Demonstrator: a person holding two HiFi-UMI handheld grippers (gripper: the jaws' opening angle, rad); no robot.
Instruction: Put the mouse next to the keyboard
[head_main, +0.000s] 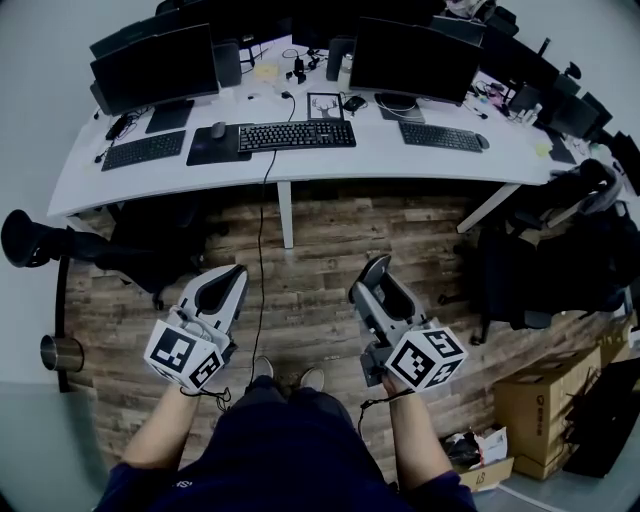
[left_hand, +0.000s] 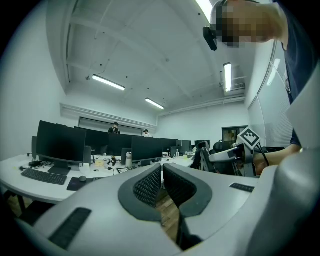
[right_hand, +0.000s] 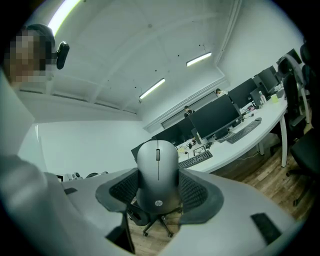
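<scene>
wood-plank flooring (head_main: 320, 250) is lying under both grippers, and we are standing well back from the white desk (head_main: 400, 165).

ahead of the left gripper (head_main: 232, 275) and off to its left, a small dark mouse on a pad (head_main: 218, 130) is sitting on the desk. we are holding the left gripper low over the floor. its jaws are resting almost together, with only a sliver of gap at the tips and nothing between them.

far ahead, between the lines of the two grippers, the black keyboard (head_main: 297, 135) is lying flat on the desk. a thin cable (head_main: 262, 240) is dropping from the desk edge to the floor between the grippers.

we are gripping the grey mouse (right_hand: 157, 170) in the right gripper (head_main: 378, 272). its jaws are standing wide apart, and the ribbed pads (right_hand: 195, 192) are pressing on the mouse's two flanks. the mouse is lying lengthwise along the jaws, with its wheel end reaching out past the fingertips and its logo end sitting deeper between the pads. it is well apart from the keyboard, up in the air and short of the desk.

to the right of the right gripper, dark office chairs (head_main: 560, 250) are crowding the floor, and cardboard boxes (head_main: 545, 405) are sitting behind and to its right.
</scene>
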